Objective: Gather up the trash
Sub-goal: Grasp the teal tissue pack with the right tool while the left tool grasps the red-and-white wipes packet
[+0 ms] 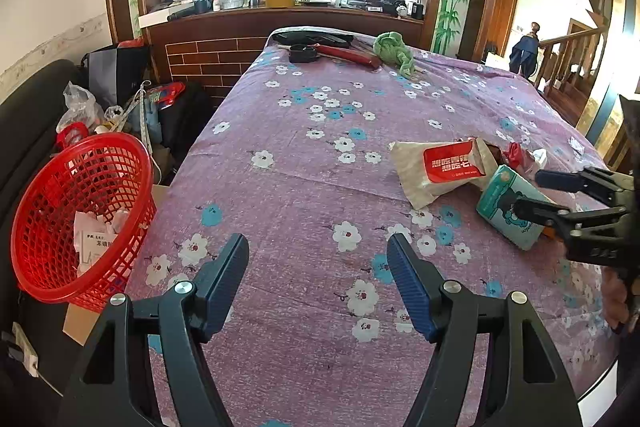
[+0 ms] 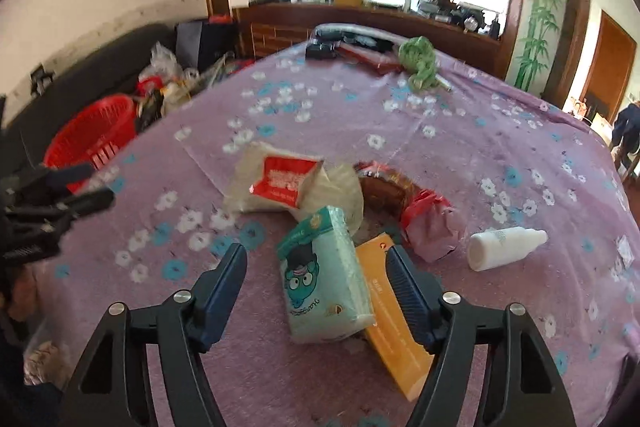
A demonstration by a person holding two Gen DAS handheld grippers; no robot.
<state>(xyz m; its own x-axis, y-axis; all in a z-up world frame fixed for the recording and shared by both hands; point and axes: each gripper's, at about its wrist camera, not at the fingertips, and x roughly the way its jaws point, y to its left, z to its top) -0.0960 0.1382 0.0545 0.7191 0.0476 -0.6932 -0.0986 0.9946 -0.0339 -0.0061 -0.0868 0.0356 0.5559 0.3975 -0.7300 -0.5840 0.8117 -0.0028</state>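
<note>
**Litter heaped on the flowered bench, basket at its left edge**

The trash lies in a loose pile on the purple flowered cloth of the bench [image 2: 460, 155]. Nearest is a teal tissue pack [image 2: 326, 277] printed with a cartoon face, resting partly on a flat orange box [image 2: 394, 331]. Behind them sit a crumpled white bag with a red label [image 2: 286, 181], a brown wrapper [image 2: 386, 189], a red-and-pink packet [image 2: 430, 227], and, off to the right, a white bottle [image 2: 506, 247] on its side.

The right hand-held gripper [image 2: 318, 273] has its jaws apart around the tissue pack, pads not pressing it. The left hand-held gripper [image 1: 318, 261] is spread over bare cloth, holding nothing. A red mesh basket [image 1: 48, 211] with crumpled paper inside stands beside the bench's left edge.
</note>
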